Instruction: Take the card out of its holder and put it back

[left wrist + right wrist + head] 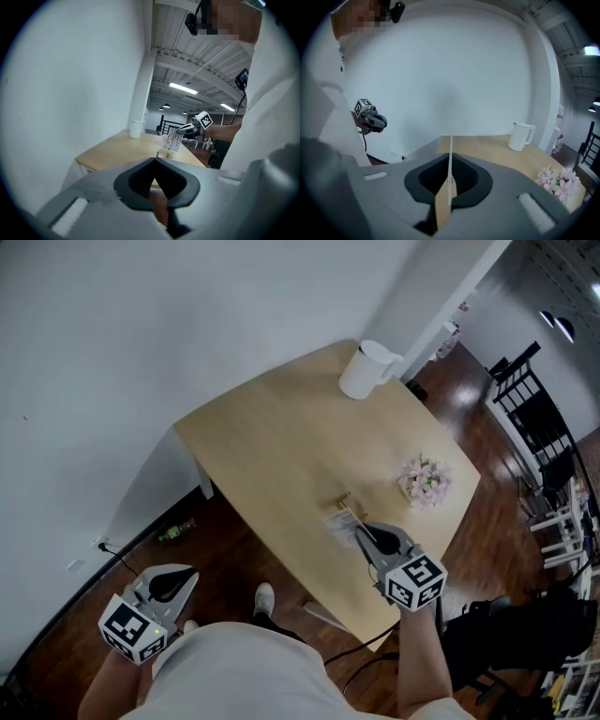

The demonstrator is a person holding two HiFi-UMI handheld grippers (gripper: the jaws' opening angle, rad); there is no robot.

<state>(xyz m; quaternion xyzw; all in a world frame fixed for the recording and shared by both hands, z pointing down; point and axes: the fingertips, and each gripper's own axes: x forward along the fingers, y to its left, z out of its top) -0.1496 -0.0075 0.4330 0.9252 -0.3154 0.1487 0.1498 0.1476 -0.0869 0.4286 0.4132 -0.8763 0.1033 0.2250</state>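
The right gripper [361, 532] is closed tight on the card [343, 521], which stands edge-on between its jaws, a thin white sheet pinched near its lower part. The card sits over the small wooden holder [343, 502] toward 5 o'clock on the table [281, 446]; I cannot tell if it is seated in the slot. The pink flowers [425, 481] lie at 2 o'clock from it, the white kettle [366, 369] at 12. The left gripper [186, 576] hangs off the table at 7 o'clock, jaws together, holding nothing
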